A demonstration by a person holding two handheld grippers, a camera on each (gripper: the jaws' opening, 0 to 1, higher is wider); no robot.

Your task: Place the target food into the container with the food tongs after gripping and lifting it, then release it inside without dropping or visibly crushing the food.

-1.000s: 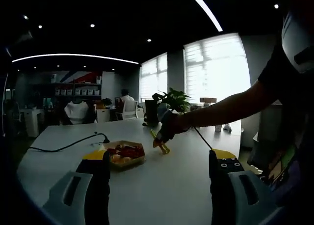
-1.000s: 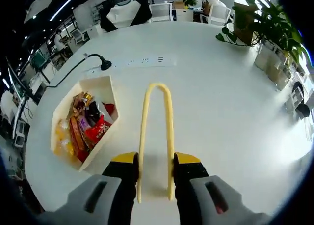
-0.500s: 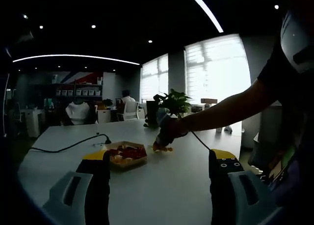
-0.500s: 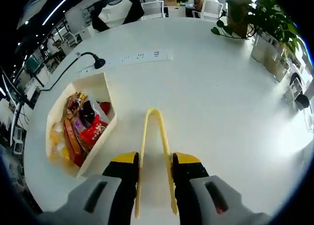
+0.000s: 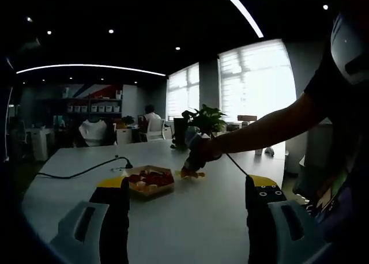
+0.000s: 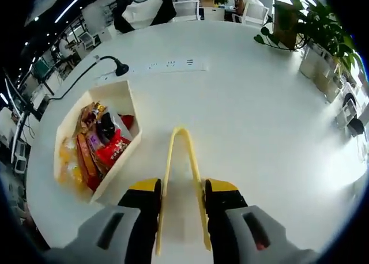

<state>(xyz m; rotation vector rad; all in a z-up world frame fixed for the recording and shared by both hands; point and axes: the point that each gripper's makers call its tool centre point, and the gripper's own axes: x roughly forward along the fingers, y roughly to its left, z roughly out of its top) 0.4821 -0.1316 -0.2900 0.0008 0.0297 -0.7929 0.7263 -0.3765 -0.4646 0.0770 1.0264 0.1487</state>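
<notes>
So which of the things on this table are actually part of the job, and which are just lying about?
Part of the job:
- yellow food tongs, held between the right gripper jaws
- cardboard container with packaged snacks inside
- left gripper, open and holding nothing

Just lying about:
- power strip with its black cable
- potted plant at the table's edge
- white table itself

1. Left gripper view: low over the bench [image 5: 190, 218], facing level across it toward the windows [image 5: 253, 79]; the tray [image 5: 150, 180] lies well ahead.
2. Right gripper view: high, angled steeply down onto the bench [image 6: 259, 120], close to the tray [image 6: 92, 140].
3. Shared: bench, tray, cable [image 5: 81, 170] [image 6: 86, 79], plant [image 5: 203, 117] [image 6: 314, 30].
</notes>
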